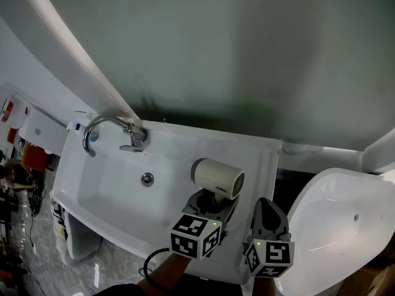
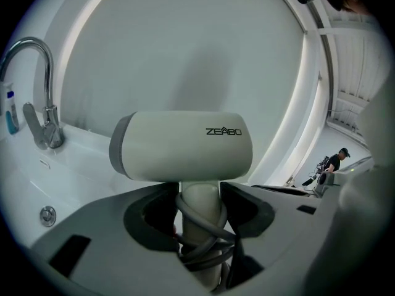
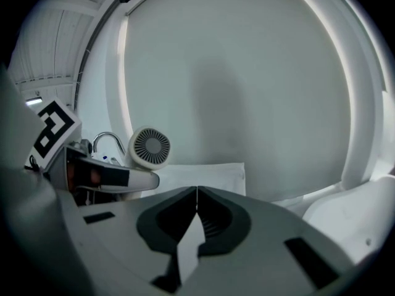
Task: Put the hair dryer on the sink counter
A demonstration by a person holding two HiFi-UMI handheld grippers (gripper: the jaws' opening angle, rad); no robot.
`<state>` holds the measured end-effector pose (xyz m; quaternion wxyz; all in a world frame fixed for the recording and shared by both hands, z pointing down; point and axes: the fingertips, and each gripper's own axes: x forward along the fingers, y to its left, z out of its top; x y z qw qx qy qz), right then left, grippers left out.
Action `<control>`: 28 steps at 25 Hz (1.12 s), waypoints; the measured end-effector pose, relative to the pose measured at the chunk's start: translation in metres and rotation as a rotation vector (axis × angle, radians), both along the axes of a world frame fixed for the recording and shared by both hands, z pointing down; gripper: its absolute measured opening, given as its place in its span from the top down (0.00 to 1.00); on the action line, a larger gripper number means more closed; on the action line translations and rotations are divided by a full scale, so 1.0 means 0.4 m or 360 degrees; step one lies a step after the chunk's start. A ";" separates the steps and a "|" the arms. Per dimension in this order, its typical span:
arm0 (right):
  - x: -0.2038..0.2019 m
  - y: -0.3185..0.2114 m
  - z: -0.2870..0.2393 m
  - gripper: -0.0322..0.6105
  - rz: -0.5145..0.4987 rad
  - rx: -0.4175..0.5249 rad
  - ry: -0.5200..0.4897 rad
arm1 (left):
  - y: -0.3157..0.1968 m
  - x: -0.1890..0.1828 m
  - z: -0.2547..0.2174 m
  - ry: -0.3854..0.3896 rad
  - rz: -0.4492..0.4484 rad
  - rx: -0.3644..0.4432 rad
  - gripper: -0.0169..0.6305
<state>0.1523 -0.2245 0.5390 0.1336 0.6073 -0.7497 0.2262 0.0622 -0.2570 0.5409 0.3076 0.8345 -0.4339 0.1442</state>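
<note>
Hair dryer point(image 1: 217, 176) stands upright in our left gripper point(image 1: 213, 203), handle down between the jaws and barrel level above them, held over the right part of the sink point(image 1: 117, 190) where the flat surface point(image 1: 262, 159) runs beside the basin; whether it touches anything below we cannot tell. The jaws stand fairly wide yet closed on the handle, with the grey cord point(image 2: 207, 242) wound round it where they press. Our right gripper point(image 3: 196, 193) hangs just beside, jaws pressed together with nothing in them.

We judge it a light, rigid plastic shell — smooth, so it could slip or swing in a loose hold, and top-heavy since the barrel overhangs the narrow handle. The handle, close under the barrel, is the place to take it; the cord turns add some bite but might roll. Stood on its handle end it would likely topple — laying it on its side on the surface, away from the basin edge and the tap point(image 1: 114, 131), looks safer
</note>
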 end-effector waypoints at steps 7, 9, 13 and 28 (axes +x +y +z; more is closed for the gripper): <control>-0.011 -0.021 0.041 0.92 -0.0025 -0.0030 -0.0035 | -0.027 0.016 0.079 -0.0026 0.0002 -0.0148 0.64; -0.009 -0.026 0.051 0.92 -0.0023 -0.0038 -0.0044 | -0.035 0.017 0.099 -0.0051 -0.0006 -0.0181 0.64; -0.009 -0.036 0.075 0.92 -0.0029 -0.0057 -0.0050 | -0.047 0.019 0.144 -0.0131 -0.0015 -0.0252 0.64; -0.008 -0.047 0.128 0.92 -0.0019 -0.0129 -0.0102 | -0.064 0.022 0.262 -0.0388 -0.0011 -0.0481 0.64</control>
